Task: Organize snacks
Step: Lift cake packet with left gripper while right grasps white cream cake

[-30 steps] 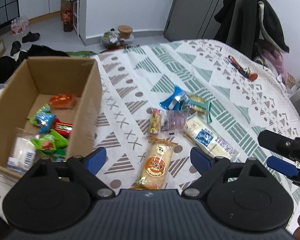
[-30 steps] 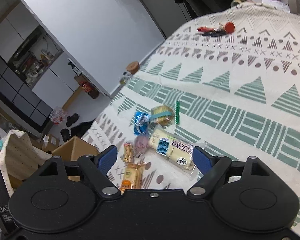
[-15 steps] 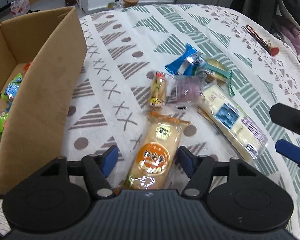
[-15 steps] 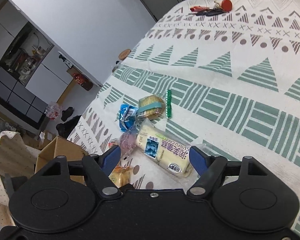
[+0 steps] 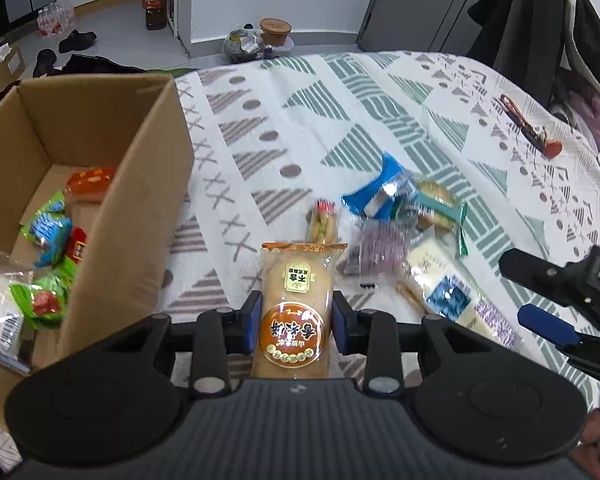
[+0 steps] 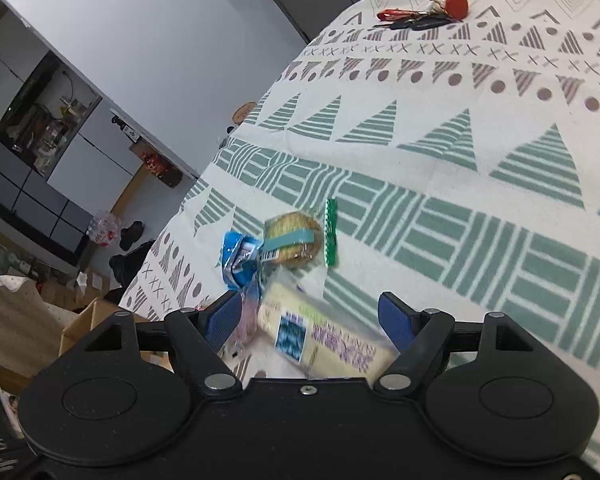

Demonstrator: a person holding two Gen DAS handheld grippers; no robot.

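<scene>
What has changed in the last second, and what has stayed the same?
The left gripper came down over the orange bread packet and shut on it. The right gripper, open, moved closer to the long white cake packet, which now lies between its fingers. The cardboard box and the other snacks did not move.

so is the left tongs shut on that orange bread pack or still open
Shut on it: the left tongs have both blue pads pressed against the sides of the orange bread pack, no gap visible.
</scene>
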